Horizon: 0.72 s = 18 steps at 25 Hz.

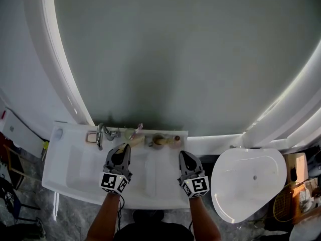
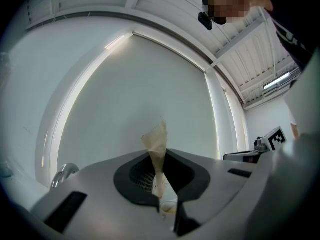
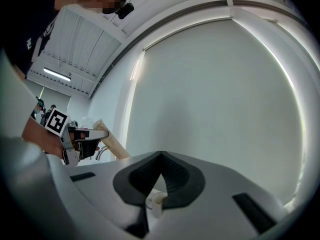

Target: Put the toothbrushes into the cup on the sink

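Left claw (image 1: pixel 123 148) pinching wrapped toothbrush (image 2: pixel 156 141) just before cup (image 1: pixel 131 133); right claw (image 3: pixel 160 155) pressed together, empty, right of cup. Next likely: tip toothbrush over cup, release.

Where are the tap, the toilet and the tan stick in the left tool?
tap (image 1: pixel 100 134), head view, on its chrome spout.
toilet (image 1: pixel 248 182), head view, on the middle of its white lid.
tan stick (image 2: pixel 158 146), left gripper view, on its upper part.
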Available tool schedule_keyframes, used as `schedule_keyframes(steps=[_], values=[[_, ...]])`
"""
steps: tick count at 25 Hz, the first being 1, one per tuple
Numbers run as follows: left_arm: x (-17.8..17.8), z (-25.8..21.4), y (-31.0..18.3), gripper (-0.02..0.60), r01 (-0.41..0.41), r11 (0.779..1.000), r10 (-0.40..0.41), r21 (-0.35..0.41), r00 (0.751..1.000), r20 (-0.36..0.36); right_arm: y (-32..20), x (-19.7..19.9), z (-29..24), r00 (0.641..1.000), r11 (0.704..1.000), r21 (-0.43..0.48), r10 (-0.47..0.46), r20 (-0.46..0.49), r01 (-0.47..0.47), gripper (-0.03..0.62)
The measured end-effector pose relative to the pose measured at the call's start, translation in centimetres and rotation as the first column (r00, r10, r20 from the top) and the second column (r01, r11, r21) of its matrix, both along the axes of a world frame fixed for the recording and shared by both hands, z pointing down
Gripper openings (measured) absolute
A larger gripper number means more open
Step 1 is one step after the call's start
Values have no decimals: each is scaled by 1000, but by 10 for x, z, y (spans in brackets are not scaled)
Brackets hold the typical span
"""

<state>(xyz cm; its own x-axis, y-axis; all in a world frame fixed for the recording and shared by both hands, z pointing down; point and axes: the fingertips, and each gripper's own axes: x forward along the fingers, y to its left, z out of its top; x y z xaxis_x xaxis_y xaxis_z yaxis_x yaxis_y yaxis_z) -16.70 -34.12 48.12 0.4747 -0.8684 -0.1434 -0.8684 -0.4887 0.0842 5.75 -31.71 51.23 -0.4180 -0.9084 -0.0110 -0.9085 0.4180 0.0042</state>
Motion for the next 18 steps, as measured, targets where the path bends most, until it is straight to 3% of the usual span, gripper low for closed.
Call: schedule_keyframes(steps=[18], values=[[36,19,-36,45,-54,998,54,-30,998,16,4,6,0,1000,1000,5,-23,-8,23,28]])
